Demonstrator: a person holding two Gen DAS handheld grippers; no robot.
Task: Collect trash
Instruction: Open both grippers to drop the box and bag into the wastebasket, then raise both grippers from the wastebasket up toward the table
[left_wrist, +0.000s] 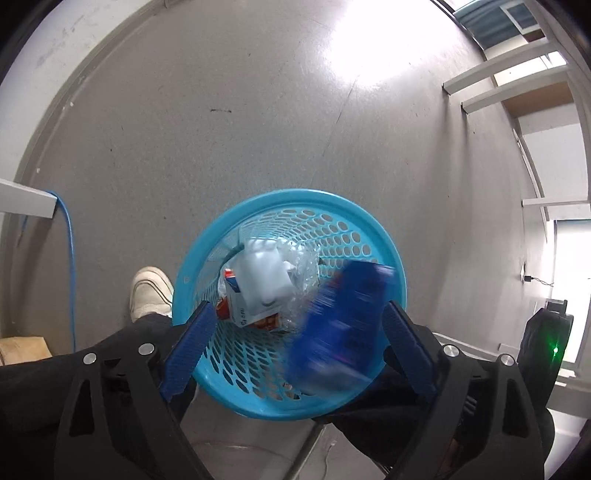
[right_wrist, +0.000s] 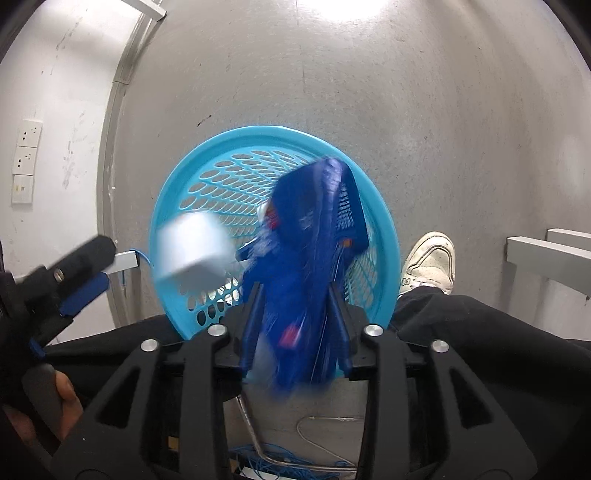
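Note:
A light-blue perforated basket stands on the grey floor below both grippers. My left gripper hangs open and wide above it, nothing between its pads. A white box is below it, blurred in the right wrist view, over the basket's mouth. My right gripper stands open. A dark blue packet, smeared by motion, runs between its fingers down into the basket. Inside lie bubble wrap and a red and white carton.
A person's white shoe and black trouser legs stand close on both sides of the basket. A blue cable hangs at the left wall, near wall sockets. Pale shelf frames are at the right.

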